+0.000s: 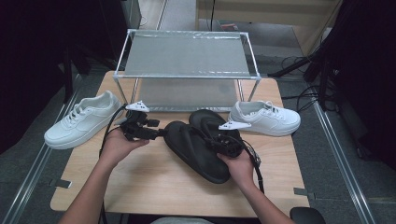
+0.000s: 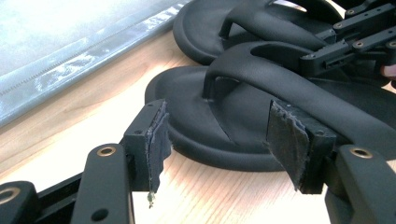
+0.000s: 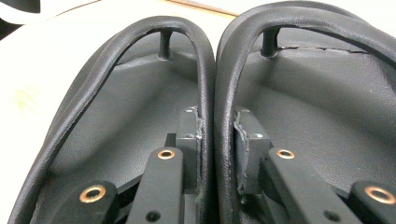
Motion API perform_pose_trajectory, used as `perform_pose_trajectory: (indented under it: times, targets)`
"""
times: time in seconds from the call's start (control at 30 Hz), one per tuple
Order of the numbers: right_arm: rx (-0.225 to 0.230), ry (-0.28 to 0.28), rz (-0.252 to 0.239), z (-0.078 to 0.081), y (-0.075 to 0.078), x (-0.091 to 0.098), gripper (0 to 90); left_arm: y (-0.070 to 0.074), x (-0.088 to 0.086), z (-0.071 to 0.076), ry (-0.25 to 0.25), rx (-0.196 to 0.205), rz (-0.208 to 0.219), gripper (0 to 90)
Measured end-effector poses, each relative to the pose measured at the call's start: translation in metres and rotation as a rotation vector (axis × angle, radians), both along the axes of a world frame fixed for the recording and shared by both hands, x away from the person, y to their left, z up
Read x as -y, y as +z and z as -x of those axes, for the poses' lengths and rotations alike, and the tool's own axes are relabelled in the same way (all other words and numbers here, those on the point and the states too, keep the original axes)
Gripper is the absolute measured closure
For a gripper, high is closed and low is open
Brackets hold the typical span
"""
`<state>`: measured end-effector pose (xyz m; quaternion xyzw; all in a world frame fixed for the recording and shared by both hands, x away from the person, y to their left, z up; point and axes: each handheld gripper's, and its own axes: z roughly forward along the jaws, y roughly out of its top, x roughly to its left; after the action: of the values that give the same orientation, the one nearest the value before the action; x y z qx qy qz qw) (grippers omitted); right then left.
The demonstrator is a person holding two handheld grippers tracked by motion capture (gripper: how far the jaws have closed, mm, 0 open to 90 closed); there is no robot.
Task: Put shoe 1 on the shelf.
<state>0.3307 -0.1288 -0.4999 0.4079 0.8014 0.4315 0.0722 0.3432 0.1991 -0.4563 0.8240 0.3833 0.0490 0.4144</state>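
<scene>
Two soft, light black flip-flops [image 1: 201, 144], best pinched at adjoining straps [image 3: 210, 93]; right gripper [image 3: 217, 154] clamped there, left gripper [image 2: 215, 140] gaping wide.

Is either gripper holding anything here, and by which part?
The right gripper pinches the two black flip-flops together by their adjoining inner straps. The left gripper is open, holding nothing.

Two black flip-flops [image 1: 198, 142] on my light wood-grain worktop [image 1: 154, 182]. White sneakers: one left [image 1: 84, 120], one right [image 1: 266, 117]. Silver-grey rack [image 1: 187, 58]. My jaws black, brass-coloured rivets.
</scene>
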Motion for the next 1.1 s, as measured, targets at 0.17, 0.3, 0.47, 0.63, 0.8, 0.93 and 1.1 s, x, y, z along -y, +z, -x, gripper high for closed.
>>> perform_pose_trajectory:
  times: [0.17, 0.3, 0.47, 0.63, 0.8, 0.93, 1.1]
  targets:
    - [0.010, 0.015, 0.005, -0.005, 0.003, -0.004, 75.6, 0.001, -0.005, 0.006, 0.012, -0.003, 0.003, 38.6]
    - [0.022, 0.025, 0.008, -0.011, 0.007, -0.009, 75.6, 0.001, -0.009, 0.011, 0.023, -0.006, 0.001, 38.5]
    - [0.031, 0.025, 0.004, -0.020, 0.012, -0.013, 75.6, 0.002, -0.012, 0.015, 0.024, -0.012, 0.000, 38.4]
    - [0.020, 0.027, 0.005, -0.033, 0.017, -0.016, 75.5, 0.002, -0.014, 0.016, 0.027, -0.012, 0.007, 38.2]
    - [0.020, 0.013, 0.005, -0.047, 0.019, -0.020, 75.5, 0.002, -0.013, 0.016, 0.021, -0.020, 0.008, 38.1]
    - [0.024, -0.001, -0.005, -0.058, 0.021, -0.025, 75.6, 0.003, -0.011, 0.016, 0.015, -0.020, 0.004, 38.0]
    - [0.032, -0.020, -0.003, -0.071, 0.020, -0.034, 75.6, 0.002, -0.010, 0.016, 0.013, -0.019, 0.003, 38.0]
